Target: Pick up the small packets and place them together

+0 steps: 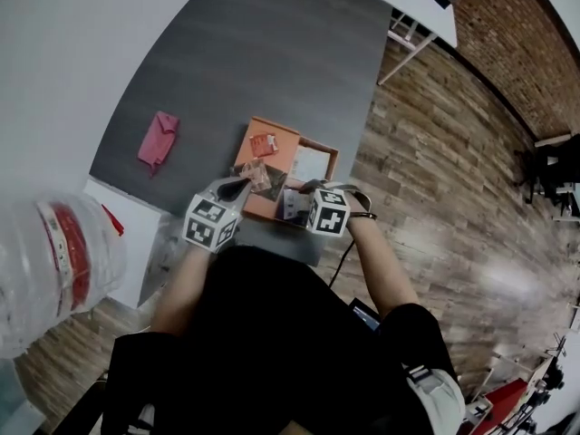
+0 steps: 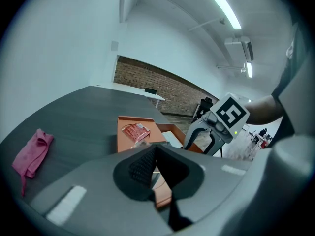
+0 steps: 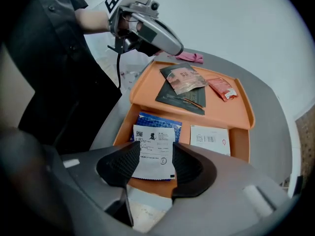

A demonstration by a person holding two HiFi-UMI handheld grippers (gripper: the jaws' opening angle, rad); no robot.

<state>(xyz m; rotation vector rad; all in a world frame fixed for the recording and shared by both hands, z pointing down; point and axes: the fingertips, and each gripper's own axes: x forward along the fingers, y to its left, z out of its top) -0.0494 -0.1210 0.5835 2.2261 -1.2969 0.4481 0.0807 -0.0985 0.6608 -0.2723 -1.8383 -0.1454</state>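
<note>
An orange tray [image 3: 145,80] lies on the grey table [image 1: 272,53]. In its far section are a dark packet [image 3: 179,100], a brownish packet [image 3: 186,78] on top of it, and a red packet [image 3: 222,88]. In the near section a white printed packet [image 3: 153,144] rests on a blue packet [image 3: 158,120], and another white packet [image 3: 209,139] lies beside them. My right gripper [image 3: 151,163] points steeply down, open, its jaws either side of the white printed packet without pressing it. My left gripper [image 3: 178,49] hovers over the dark packet with its tips together and nothing seen in them.
A pink cloth [image 1: 158,140] lies on the table, left of the tray. A large water bottle [image 1: 50,261] stands at the near left. The table's edge runs just behind the tray, with wooden floor [image 1: 453,207] to the right.
</note>
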